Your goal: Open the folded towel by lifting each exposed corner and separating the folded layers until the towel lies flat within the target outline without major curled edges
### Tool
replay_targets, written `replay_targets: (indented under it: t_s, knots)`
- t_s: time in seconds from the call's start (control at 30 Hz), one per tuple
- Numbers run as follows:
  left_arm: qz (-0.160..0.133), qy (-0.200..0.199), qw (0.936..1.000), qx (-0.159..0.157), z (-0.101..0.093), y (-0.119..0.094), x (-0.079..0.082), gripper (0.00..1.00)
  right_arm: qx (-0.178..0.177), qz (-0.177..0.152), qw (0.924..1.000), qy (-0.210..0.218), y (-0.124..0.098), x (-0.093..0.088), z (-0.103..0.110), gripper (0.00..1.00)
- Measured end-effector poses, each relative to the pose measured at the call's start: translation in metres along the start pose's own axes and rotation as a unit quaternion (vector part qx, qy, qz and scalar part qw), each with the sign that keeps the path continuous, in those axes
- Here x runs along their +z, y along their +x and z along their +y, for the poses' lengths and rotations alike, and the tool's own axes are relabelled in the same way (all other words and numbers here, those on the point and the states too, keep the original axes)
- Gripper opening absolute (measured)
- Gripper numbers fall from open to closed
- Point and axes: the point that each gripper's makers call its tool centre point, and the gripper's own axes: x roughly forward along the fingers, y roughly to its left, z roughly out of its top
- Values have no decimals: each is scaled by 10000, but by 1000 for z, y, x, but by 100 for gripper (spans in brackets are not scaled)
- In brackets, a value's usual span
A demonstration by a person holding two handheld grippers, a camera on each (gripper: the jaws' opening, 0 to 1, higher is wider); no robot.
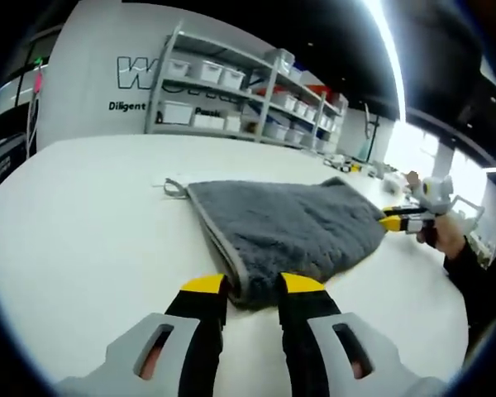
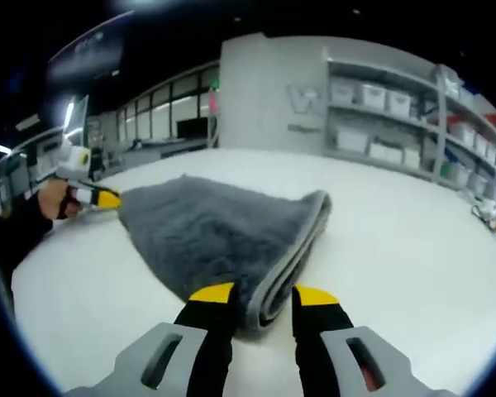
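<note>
Left gripper view is showing both grippers, left point(image 1: 253, 289) and right point(image 1: 385, 220), clenching opposite corners of the grey towel point(image 1: 289, 223) lying on a white table point(image 1: 83, 215), shelving point(image 1: 240, 91) standing behind.

A wide white table point(image 1: 83, 223) spreads out, metal shelving point(image 1: 248, 91) stacked with white bins against a grey wall point(image 1: 91, 74) (dark lettering, partly hidden), a ceiling light strip point(image 1: 388, 50) glaring overhead.

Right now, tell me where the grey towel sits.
The grey towel lies on the white table, stretched between the two grippers: one corner sits between the left gripper jaws, the opposite corner between the right gripper jaws.
</note>
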Motion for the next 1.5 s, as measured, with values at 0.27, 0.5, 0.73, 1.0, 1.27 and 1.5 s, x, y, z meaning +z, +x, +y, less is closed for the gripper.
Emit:
replay_targets:
  t_s: [0.27, 0.5, 0.73, 1.0, 1.27, 1.5]
  knots:
    - [-52, 92, 9999, -10, -7, -2, 0, 11, 113, 9, 9999, 52, -1, -1, 9, 15]
    - [-13, 62, 10000, -61, -12, -3, -3, 8, 124, 5, 9999, 48, -1, -2, 10, 11]
    - [-32, 246, 9997, -54, -10, -2, -3, 7, 107, -13, 9997, 238, -2, -3, 10, 11]
    - [-22, 279, 9996, -64, -13, -3, -3, 6, 114, -10, 9997, 236, 0, -2, 2, 10]
    - [-12, 352, 9992, -164, -17, -7, -5, 5, 133, 5, 9996, 249, 3, -2, -2, 10]
    - [-48, 308, 9992, -256, -22, -16, -4, 4, 180, 37, 9994, 293, 7, -2, -7, 10]
